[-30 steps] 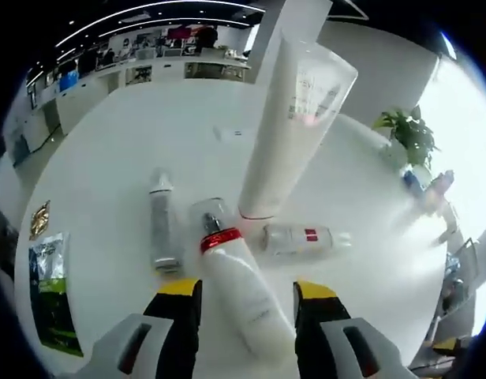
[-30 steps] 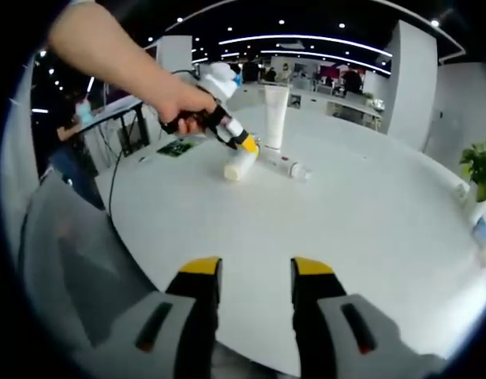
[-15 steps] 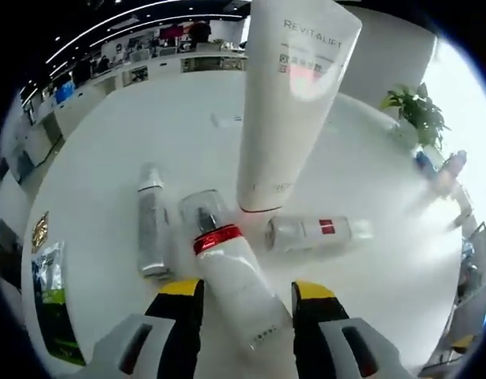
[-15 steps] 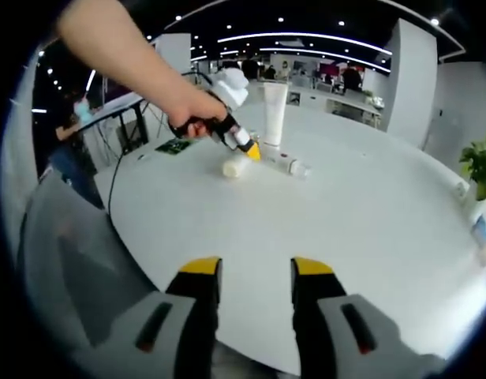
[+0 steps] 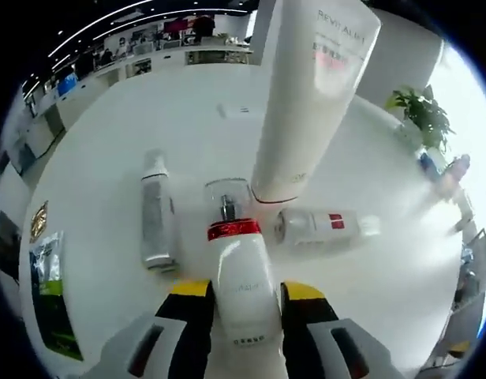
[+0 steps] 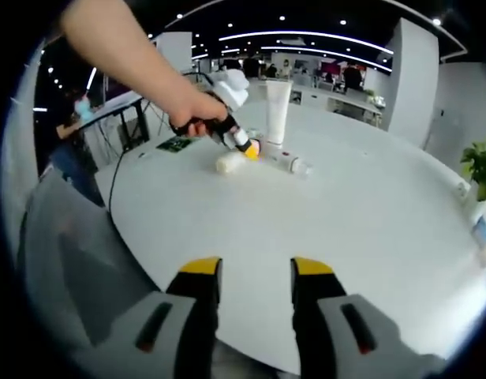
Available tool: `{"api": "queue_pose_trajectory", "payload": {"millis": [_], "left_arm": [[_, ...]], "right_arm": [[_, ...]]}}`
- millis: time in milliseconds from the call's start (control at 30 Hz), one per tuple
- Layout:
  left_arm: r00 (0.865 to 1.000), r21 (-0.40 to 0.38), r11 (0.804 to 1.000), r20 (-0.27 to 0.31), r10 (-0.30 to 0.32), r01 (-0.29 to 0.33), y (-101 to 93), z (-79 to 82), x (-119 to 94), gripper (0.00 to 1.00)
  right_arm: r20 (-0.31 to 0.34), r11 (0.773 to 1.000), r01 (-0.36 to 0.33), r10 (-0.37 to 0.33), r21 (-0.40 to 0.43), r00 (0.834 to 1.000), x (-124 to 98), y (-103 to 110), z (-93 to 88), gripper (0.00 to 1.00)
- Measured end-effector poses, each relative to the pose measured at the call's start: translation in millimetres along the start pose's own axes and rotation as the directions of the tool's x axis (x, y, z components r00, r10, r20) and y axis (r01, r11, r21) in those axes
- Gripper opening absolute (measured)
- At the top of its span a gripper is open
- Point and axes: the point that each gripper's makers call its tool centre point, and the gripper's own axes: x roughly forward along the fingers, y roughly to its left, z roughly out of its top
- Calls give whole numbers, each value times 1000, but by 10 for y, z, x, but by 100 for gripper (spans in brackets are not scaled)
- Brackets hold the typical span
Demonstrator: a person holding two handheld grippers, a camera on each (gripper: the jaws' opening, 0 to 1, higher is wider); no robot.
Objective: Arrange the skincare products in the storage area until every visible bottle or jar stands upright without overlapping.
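the red-banded bottle lies flat on the white table, between the left gripper's parted, not yet clamped jaws; a skewed squeeze may roll it into the upright tube. right gripper hangs unclenched, holding nothing

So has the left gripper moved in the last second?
Yes. In the right gripper view, the left gripper has come closer to the upright tube on the table, its jaws now flanking the lying bottle.
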Motion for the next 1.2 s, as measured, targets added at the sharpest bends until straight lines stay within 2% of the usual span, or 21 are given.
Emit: {"api": "queue_pose_trajectory", "payload": {"millis": [67,267,500,667,800,900,1033,1200], "left_arm": [[1000,-18,1000,0,11,-11,55,-17,-20,32],[1000,-2,1000,-7,13,-13,128,-108,-62,31],[999,88,996,-45,-5,9,162,-297,-189,31],[997,188,981,-75,-36,50,159,-397,-253,31],[994,231,971,-95,-45,66,163,-393,-252,32],[992,265,963,-123,-20,52,158,-382,-232,32],[992,279,959,-122,-11,45,163,-354,-217,32],[994,274,961,-111,-6,36,149,-299,-179,37]], "right_arm": [[0,1000,-2,2,-2,1000,1,5,-1,36],[-1,1000,-5,5,-5,1000,1,15,1,36],[-1,1000,-12,12,-10,1000,-1,29,6,36],[-1,1000,-15,15,-14,1000,-1,32,7,36],[-2,1000,-17,17,-16,1000,0,37,3,36],[-4,1000,-17,17,-18,1000,1,34,-2,36],[-5,1000,-14,14,-15,1000,0,24,-3,36],[-6,1000,-12,11,-12,1000,-1,16,-6,36]]}}
